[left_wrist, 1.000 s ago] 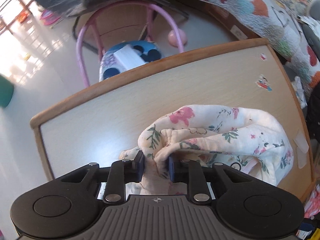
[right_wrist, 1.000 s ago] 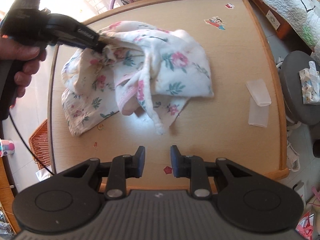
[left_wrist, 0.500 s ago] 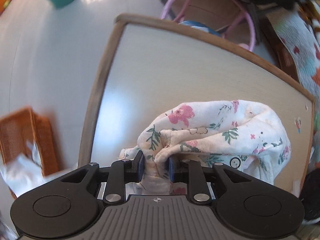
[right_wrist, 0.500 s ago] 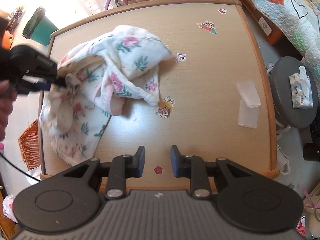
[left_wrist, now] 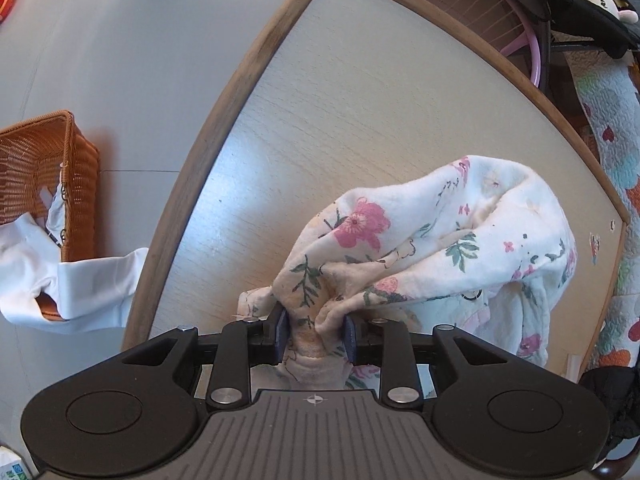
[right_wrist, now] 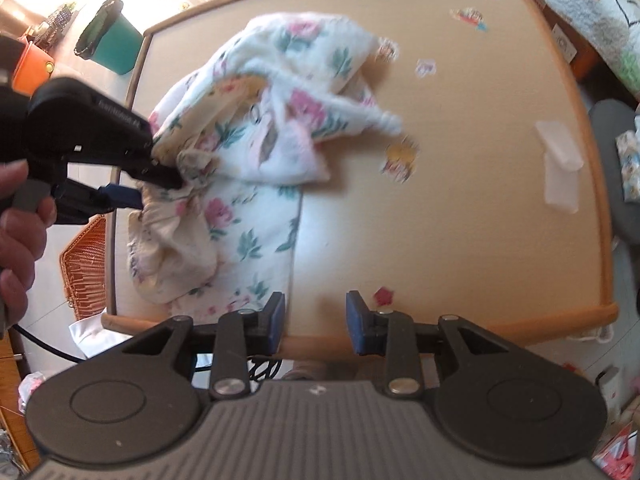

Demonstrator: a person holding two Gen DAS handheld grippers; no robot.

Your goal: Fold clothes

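1. We see a light wooden table [right_wrist: 460, 208] with a rounded raised rim, filling most of both views.
2. On its left half lies the floral garment [right_wrist: 256, 216], cream-white cotton printed with pink flowers and green leaves. It is crumpled, with 1 flat panel reaching the near edge and a bunched heap above it; a narrow strip trails to the right and ends near a cartoon sticker [right_wrist: 400, 158].
3. Beside the table's left edge stands an orange wicker basket [left_wrist: 44, 176] with white cloth [left_wrist: 72, 280] spilling from it.
4. Our left gripper [left_wrist: 315, 334] has a thick gathered wad of the garment between its blue pads [left_wrist: 281, 332]. Its jaws have just been opening a little, yet fabric still fills the gap and touches both pads. In the right wrist view a hand [right_wrist: 18, 216] holds this gripper at the table's left side.
5. Our right gripper [right_wrist: 316, 322] hovers over the near rim. Its jaws have just been opening, stand partly apart, and nothing is between them.
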